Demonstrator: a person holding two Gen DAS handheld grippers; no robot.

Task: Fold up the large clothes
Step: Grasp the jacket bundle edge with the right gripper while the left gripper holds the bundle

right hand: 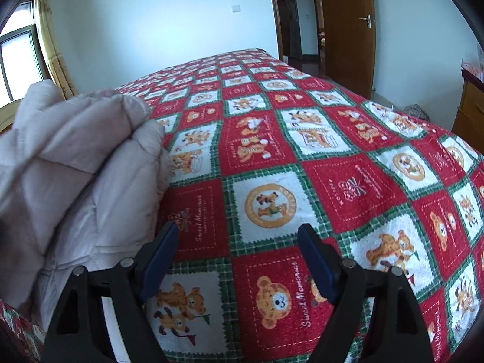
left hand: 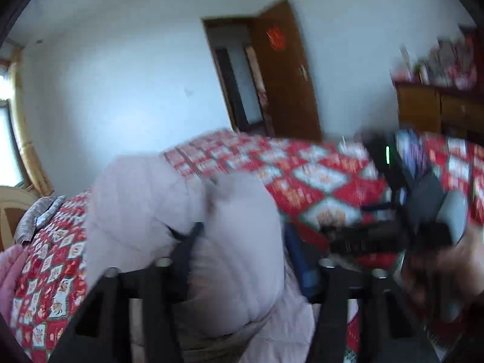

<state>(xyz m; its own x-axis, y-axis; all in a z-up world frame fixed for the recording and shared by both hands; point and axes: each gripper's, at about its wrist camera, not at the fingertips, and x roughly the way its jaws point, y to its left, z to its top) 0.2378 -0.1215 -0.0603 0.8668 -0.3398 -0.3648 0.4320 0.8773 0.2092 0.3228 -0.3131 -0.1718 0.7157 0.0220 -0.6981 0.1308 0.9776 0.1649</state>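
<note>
A pale grey-pink quilted jacket (left hand: 181, 211) lies bunched on the red bear-print bedspread (left hand: 317, 178). The left wrist view is blurred. My left gripper (left hand: 243, 230) has its jaws wide apart, with the jacket bulging up between them and no pad visibly pressing on it. In the right wrist view the jacket (right hand: 75, 166) is heaped at the left. My right gripper (right hand: 238, 227) hangs open over the bare bedspread (right hand: 332, 151), just right of the jacket, with nothing between its blue pads. The right gripper's black body (left hand: 408, 233), held by a hand, shows at the right of the left wrist view.
The bed runs toward an open brown door (right hand: 348, 30) in the white far wall. A wooden cabinet (left hand: 438, 112) with clutter on top stands to the right. A curtained window (right hand: 21, 54) is at the left. A pink cloth (left hand: 9, 275) and a grey pillow (left hand: 36, 217) lie at the bed's left end.
</note>
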